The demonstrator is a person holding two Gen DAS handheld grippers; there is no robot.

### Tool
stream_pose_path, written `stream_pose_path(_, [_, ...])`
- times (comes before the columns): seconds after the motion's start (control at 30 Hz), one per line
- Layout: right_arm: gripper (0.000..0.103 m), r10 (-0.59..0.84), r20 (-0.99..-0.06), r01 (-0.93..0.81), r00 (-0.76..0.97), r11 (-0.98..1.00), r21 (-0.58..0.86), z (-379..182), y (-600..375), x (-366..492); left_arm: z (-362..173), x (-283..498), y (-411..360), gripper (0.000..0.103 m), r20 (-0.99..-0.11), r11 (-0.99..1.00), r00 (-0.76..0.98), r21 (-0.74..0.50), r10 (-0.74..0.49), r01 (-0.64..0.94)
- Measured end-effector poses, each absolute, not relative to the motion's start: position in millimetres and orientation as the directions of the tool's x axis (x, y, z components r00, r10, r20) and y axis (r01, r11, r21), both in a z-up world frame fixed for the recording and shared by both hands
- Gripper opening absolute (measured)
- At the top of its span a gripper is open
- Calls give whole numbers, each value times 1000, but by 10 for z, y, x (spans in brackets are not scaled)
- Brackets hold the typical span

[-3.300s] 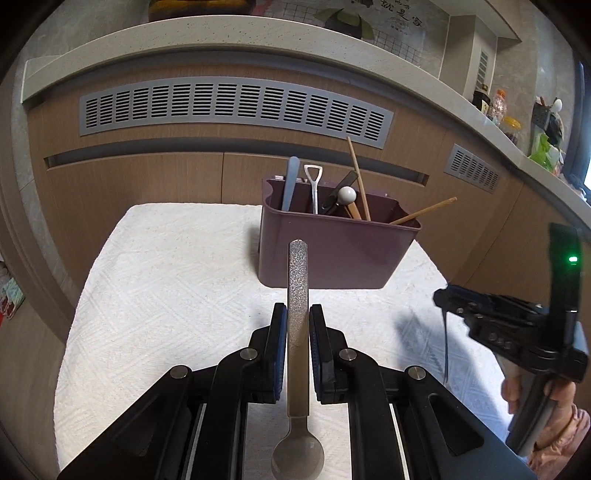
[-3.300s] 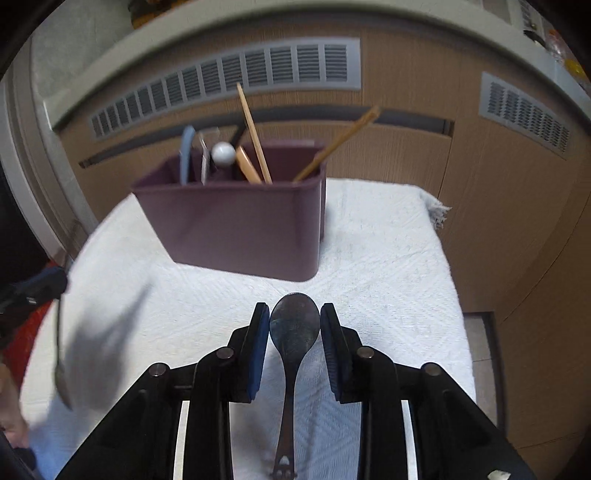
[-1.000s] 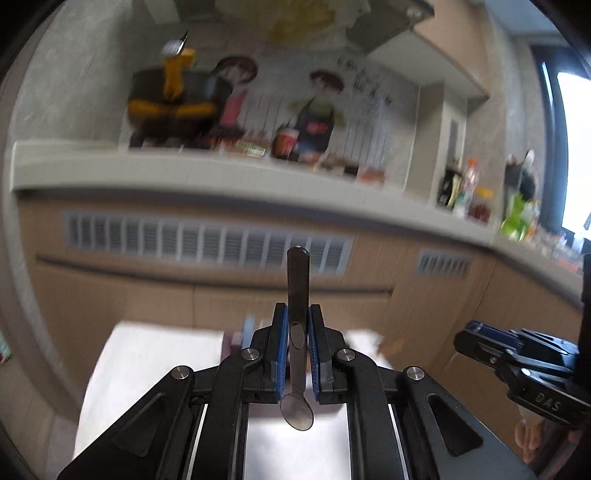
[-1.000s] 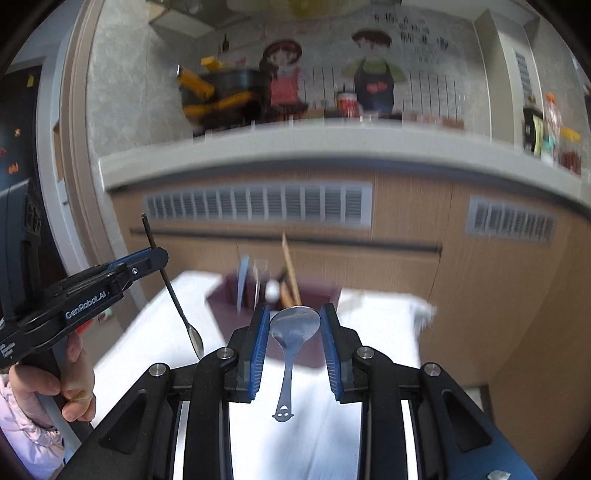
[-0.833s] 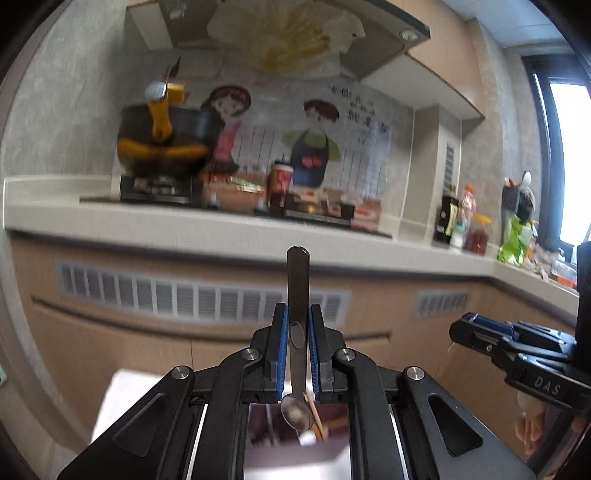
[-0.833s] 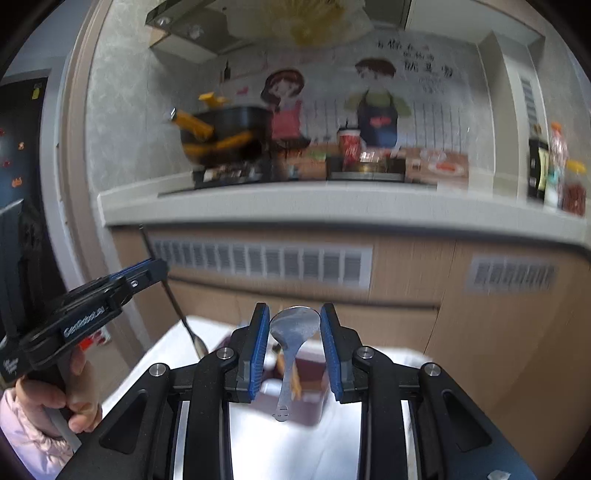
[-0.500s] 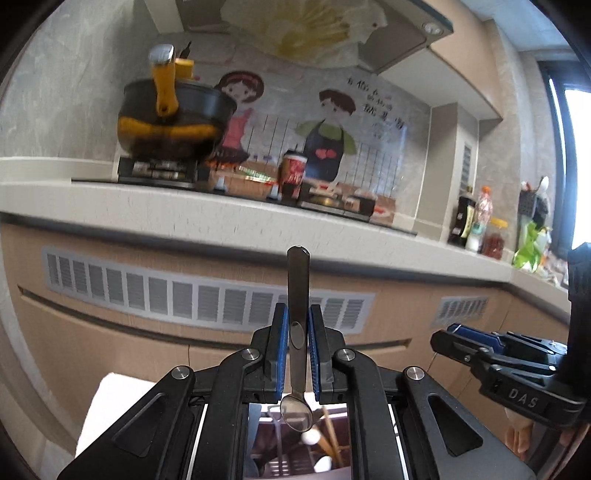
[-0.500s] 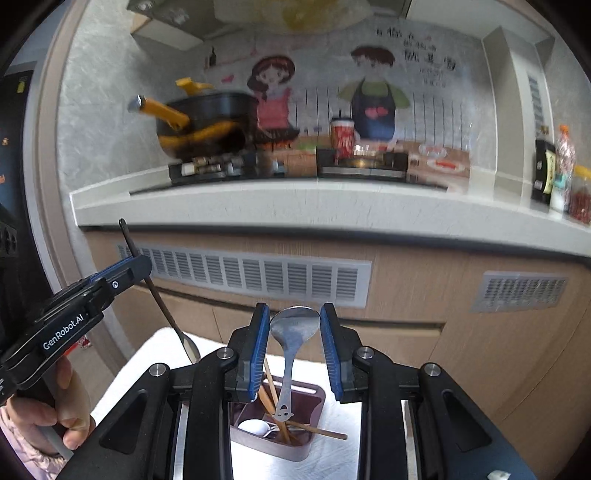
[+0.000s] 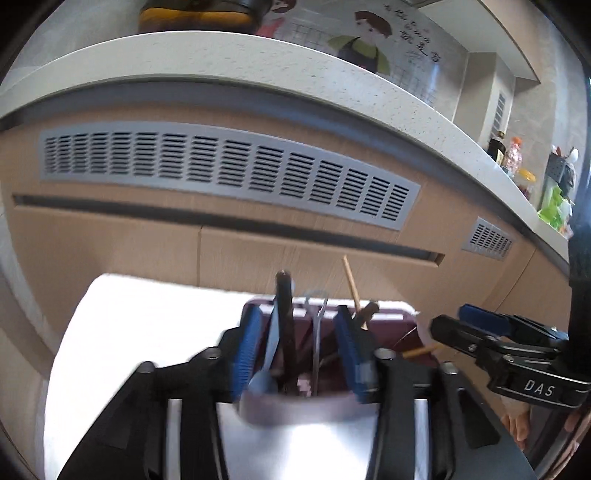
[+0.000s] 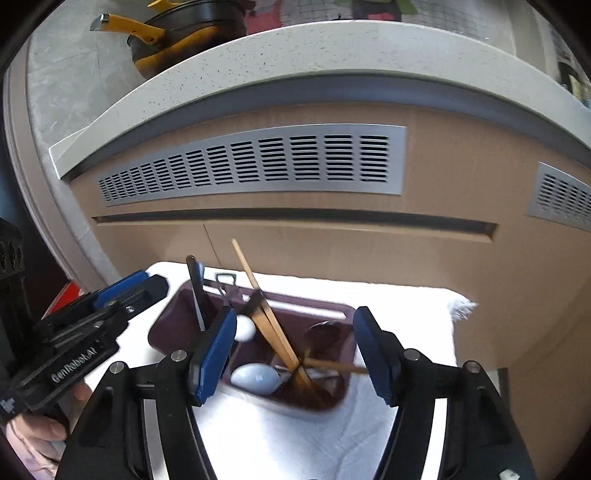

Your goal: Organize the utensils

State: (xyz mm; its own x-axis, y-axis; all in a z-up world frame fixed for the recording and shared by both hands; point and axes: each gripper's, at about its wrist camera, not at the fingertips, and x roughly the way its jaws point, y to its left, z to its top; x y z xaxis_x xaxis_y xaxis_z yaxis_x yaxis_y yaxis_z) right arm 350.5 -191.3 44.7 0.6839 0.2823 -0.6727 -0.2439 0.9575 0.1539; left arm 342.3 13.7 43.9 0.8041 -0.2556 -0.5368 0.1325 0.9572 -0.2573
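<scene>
The maroon utensil holder (image 10: 173,332) stands on a white cloth (image 10: 399,314). My left gripper (image 9: 299,349) hovers over its left compartment with jaws opening and blue pads touching nothing. A dark-handled spoon (image 9: 284,314) stands free in the holder (image 9: 391,314) between them, beside a light blue spoon (image 9: 266,354) and a silver loop-handled one (image 9: 317,332). My right gripper (image 10: 293,354) is over the right compartment, jaws opening wide and empty. Below it a metal spoon's bowl (image 10: 327,332) rests in the holder near wooden chopsticks (image 10: 273,325) and a white ball-ended utensil (image 10: 244,328).
Each gripper shows in the other's view: the right gripper (image 9: 450,321) and the left gripper (image 10: 144,286), with a person's hand (image 10: 44,432) below. Behind the cloth rises a wooden cabinet front with a grey vent (image 10: 258,162) under a stone counter (image 10: 295,48) bearing a yellow-handled pot (image 10: 184,33).
Both grippers have dropped toward the holder and tilted down. Their jaws have opened, and both spoons have left the pads and now stand in the holder.
</scene>
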Motion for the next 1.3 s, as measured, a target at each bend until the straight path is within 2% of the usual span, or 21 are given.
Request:
stream_pose_path(0.13, [71,268,-659,-218,703,963,159,446,-1965,3118,437,2990,169,67,-572,972,795,-215,-203,93])
stream_pose_path(0.2, [75,257,-652,-204,713,966,159,421,-1976,2897,468,2714,159,78,-574,978,798,-186,-185,93])
stream_pose_path(0.27, [80,248,-637,-200,730,969,147,447,-1980,2640,499,2426,126,83,-562,984,810,-146,-165,98])
stream_pose_path(0.4, [95,205,-589,-188,782,978,91,542,-1934,2106,561,1911,50,93,-527,993,842,-81,-118,88])
stream_pose_path(0.5, [102,179,-548,-176,817,983,58,615,-1903,1759,564,1526,17,98,-503,997,860,-42,-83,72])
stream_pose_path(0.6, [102,134,-513,-136,848,990,34,634,-1928,1469,544,1198,-36,103,-478,999,878,15,-35,48])
stream_pose_path(0.73, [102,58,-494,-58,867,998,16,594,-2009,1179,505,932,-72,103,-465,998,886,52,-2,29])
stream_pose_path(0.9, [102,44,-519,-31,854,999,34,524,-2111,977,498,808,-51,103,-477,999,877,-23,-53,48])
stream_pose_path(1.03, [102,49,-545,-33,837,999,39,474,-2150,948,549,799,-73,103,-474,998,878,-28,-59,52])
stream_pose_path(1.3, [102,36,-535,-37,844,999,10,466,-2131,899,570,783,-109,103,-483,998,873,-26,-63,58])
